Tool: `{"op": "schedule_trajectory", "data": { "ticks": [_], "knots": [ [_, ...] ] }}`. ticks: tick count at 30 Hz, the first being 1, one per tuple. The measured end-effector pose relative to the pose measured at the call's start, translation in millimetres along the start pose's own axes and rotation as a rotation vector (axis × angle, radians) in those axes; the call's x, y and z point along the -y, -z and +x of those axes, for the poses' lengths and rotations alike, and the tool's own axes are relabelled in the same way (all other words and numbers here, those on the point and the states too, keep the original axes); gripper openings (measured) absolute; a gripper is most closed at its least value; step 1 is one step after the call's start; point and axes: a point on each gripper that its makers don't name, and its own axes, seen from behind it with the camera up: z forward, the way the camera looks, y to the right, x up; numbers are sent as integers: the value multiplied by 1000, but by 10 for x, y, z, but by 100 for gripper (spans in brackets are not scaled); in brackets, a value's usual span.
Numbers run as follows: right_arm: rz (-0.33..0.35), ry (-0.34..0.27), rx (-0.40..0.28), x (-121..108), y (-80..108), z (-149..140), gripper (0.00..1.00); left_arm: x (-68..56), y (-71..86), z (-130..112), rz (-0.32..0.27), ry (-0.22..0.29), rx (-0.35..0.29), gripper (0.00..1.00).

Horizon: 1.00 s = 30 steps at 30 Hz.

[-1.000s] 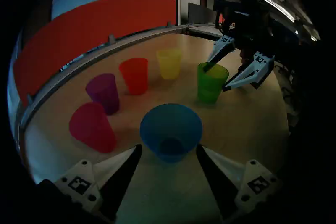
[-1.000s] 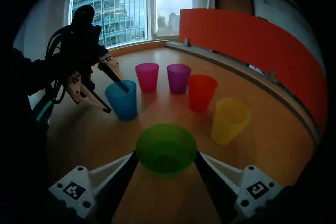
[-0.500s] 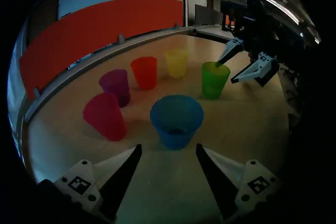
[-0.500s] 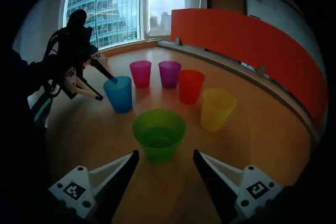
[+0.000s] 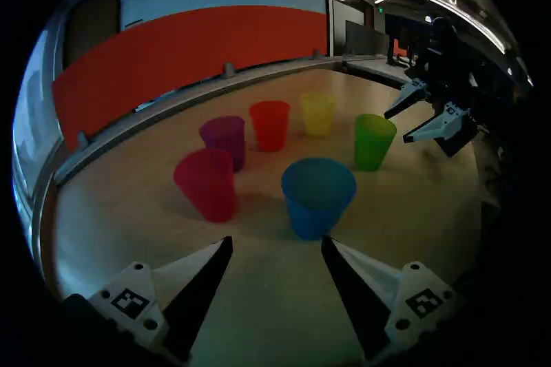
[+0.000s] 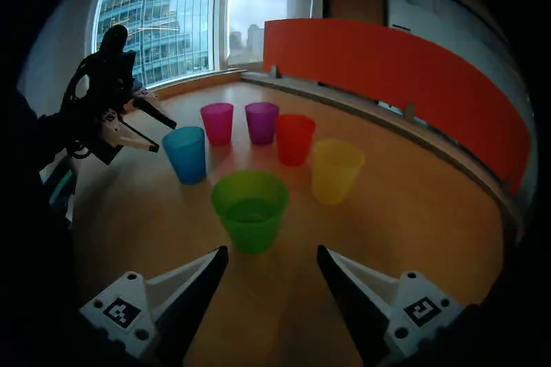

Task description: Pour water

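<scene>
Six plastic cups stand upright on a wooden table (image 5: 420,215). In the left gripper view the blue cup (image 5: 318,196) is nearest, just beyond my open left gripper (image 5: 275,243). Behind it are the pink cup (image 5: 206,182), purple cup (image 5: 224,140), orange-red cup (image 5: 270,124), yellow cup (image 5: 317,113) and green cup (image 5: 373,141). My right gripper (image 5: 396,127) hangs open just right of the green cup, apart from it. In the right gripper view the green cup (image 6: 250,210) stands ahead of my open right gripper (image 6: 272,250). The left gripper (image 6: 165,138) is open beside the blue cup (image 6: 186,153).
An orange partition (image 5: 193,43) on a low ledge runs along the table's far side. Large windows (image 6: 158,23) lie behind the left gripper in the right gripper view. A person's dark arm (image 6: 41,140) holds that gripper. Bare tabletop lies between each gripper and its nearest cup.
Both grippers have drawn back from the cups: the left from the blue cup, the right from the green cup. Both cups now stand free, farther from the fingers.
</scene>
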Motion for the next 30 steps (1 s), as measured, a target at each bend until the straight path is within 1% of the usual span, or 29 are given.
{"op": "schedule_trajectory", "data": {
  "ticks": [5, 13, 17, 23, 30],
  "knots": [
    [-40, -38, -35, -75, 70, 49, 100, 123, 66, 48, 44, 44, -42, 96],
    [-104, -91, -103, -172, 166, 177, 100, 282, 202, 122, 117, 68, -98, 96],
    [-130, -111, -120, -212, 186, 196, 100, 347, 241, 138, 142, 84, -119, 96],
    [-193, -123, -140, -344, 206, 259, 100, 540, 340, 227, 214, 107, -162, 96],
    [-296, -141, -205, -595, 284, 452, 100, 756, 473, 390, 299, 125, -239, 96]
  ]
}}
